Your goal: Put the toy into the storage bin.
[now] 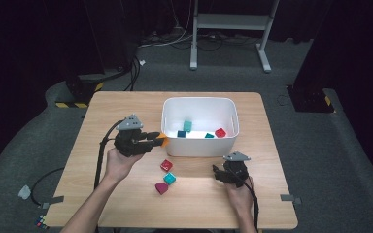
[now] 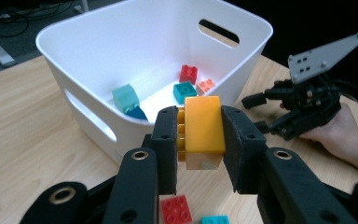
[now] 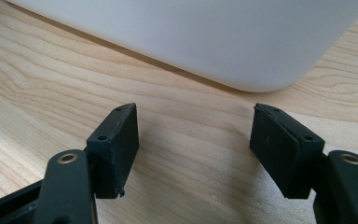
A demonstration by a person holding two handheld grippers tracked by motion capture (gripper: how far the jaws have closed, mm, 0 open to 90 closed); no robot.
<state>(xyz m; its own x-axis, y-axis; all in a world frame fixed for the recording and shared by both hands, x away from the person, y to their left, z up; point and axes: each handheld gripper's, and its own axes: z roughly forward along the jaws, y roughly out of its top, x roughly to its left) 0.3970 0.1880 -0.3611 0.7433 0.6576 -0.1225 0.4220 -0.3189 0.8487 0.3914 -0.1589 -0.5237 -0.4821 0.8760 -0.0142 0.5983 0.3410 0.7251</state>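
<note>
My left gripper (image 1: 159,140) is shut on an orange brick (image 2: 204,125), held in the air just outside the near left corner of the white bin (image 1: 174,144). In the left gripper view the brick (image 2: 204,125) sits squeezed between both pads, with the bin (image 2: 74,70) behind it. Inside the bin lie a red brick (image 1: 220,132), teal ones (image 1: 188,126) and a dark blue one (image 1: 181,134). My right gripper (image 1: 216,173) rests on the table near the bin's right front corner, open, with bare wood between its fingers (image 3: 116,149).
Three loose bricks lie on the table in front of the bin: red (image 1: 166,165), cyan (image 1: 170,179) and magenta (image 1: 161,188). The bin wall (image 3: 205,32) stands close ahead of the right gripper. Cables trail from both grippers toward the near table edge.
</note>
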